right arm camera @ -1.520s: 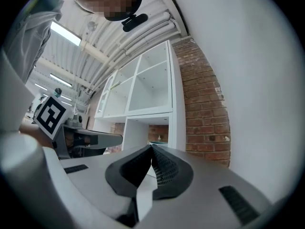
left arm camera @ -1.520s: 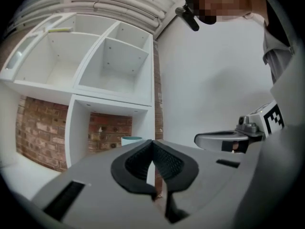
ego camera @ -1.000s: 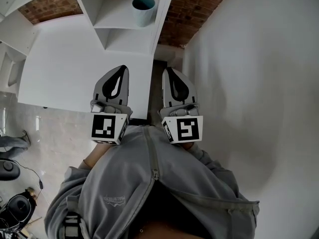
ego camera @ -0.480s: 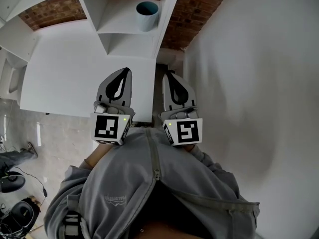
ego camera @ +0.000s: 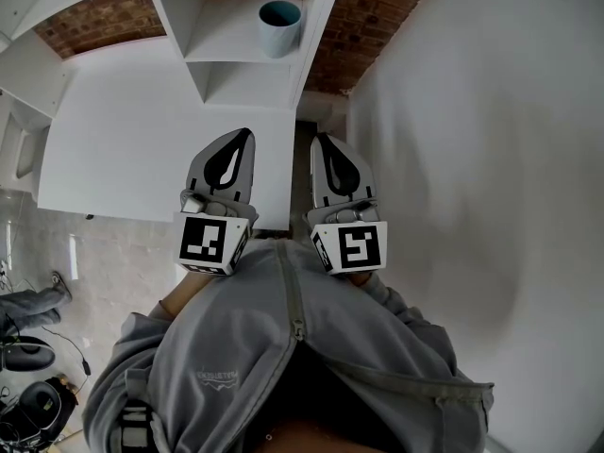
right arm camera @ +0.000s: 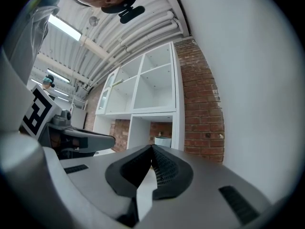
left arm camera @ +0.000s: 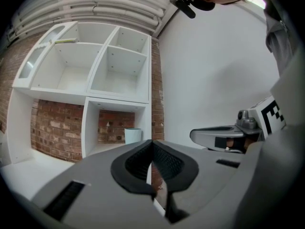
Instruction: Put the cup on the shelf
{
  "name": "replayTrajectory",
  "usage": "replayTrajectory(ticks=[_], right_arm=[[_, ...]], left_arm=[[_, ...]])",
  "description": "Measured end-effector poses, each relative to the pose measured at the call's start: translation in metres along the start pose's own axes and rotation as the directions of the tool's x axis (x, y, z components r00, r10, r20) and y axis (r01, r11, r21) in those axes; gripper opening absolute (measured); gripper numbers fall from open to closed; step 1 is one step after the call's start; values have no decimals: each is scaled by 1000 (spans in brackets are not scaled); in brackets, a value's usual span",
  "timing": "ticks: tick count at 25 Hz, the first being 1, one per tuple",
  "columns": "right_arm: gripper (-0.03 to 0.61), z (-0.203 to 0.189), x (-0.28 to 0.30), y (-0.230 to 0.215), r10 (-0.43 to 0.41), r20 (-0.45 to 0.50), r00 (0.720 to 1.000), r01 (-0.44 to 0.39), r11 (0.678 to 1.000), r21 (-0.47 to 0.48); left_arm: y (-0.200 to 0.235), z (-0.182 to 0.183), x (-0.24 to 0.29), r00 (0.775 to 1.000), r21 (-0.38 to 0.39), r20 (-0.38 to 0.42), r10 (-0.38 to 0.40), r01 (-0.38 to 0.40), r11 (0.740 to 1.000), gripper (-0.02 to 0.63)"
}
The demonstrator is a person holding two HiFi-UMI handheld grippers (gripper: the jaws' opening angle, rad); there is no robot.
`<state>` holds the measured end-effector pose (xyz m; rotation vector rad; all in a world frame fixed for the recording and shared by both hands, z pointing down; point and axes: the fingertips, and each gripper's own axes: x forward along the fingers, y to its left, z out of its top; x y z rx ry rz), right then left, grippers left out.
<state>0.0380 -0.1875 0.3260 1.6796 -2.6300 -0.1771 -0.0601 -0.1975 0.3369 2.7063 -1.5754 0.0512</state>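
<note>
On the shelf (ego camera: 226,38), one cup (ego camera: 279,26), left tool (ego camera: 243,138), right tool (ego camera: 319,142), both closed

The head view looks steeply down over the left claw (ego camera: 242,136) and right claw (ego camera: 319,140), shelf (ego camera: 222,41) at top centre. Each gripper view rides just behind its jaws, facing that shelf from well back; all three share the cup (ego camera: 280,25).

Lt teal cup (ego camera: 277,36), white shelf (ego camera: 175,22), red brick wall (ego camera: 94,12), grey hoodie (ego camera: 236,347)

Closed, empty left claw (ego camera: 243,134) beside closed, empty right claw (ego camera: 319,139)
</note>
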Motion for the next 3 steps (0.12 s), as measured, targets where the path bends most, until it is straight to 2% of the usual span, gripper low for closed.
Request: replayTrajectory(ticks=[3], right_arm=[[27,1,0,2,8,3,1000,-8,1000,-2]], left_arm=[[-2,1,0,1000,-3,8,-7,7,1000,8]])
